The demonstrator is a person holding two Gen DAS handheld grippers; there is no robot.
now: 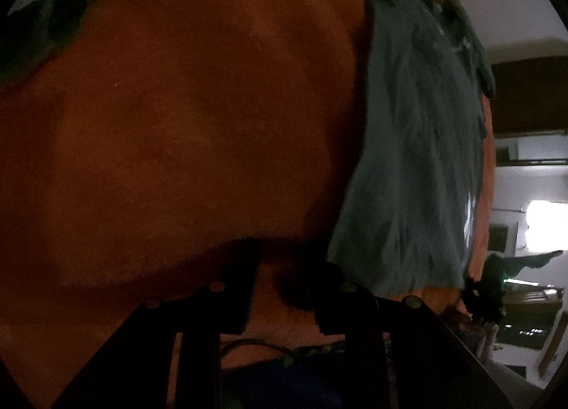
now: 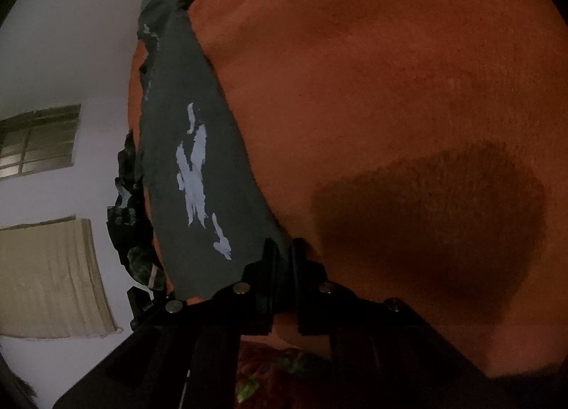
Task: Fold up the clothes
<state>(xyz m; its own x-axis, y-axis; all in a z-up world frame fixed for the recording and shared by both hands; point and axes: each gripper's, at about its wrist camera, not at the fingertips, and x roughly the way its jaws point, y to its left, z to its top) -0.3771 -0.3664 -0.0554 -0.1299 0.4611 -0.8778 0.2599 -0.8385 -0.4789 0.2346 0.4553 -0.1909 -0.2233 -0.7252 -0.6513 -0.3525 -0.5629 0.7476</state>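
Grey-green T-shirt with a pale print is lying flat on an orange blanket.
Right gripper is pinching the shirt's near corner between nearly closed fingers; left gripper is hovering beside the shirt's edge, fingers parted, gripping nothing.

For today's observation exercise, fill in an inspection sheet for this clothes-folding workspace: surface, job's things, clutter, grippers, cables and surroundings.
Surface: orange fabric cover, fuzzy, shadowed patches.
Job's things: grey-green garment with white print, lying flat along the cover's edge.
Clutter: dark green crumpled cloth beside the garment; patterned fabric below the fingers.
Grippers: left gripper open over bare cover, holding nothing; right gripper jaws nearly together at the garment's near edge, grasp unclear.
Cables: one thin looped wire under the left gripper.
Surroundings: white wall, window, beige hanging cloth; dim light.
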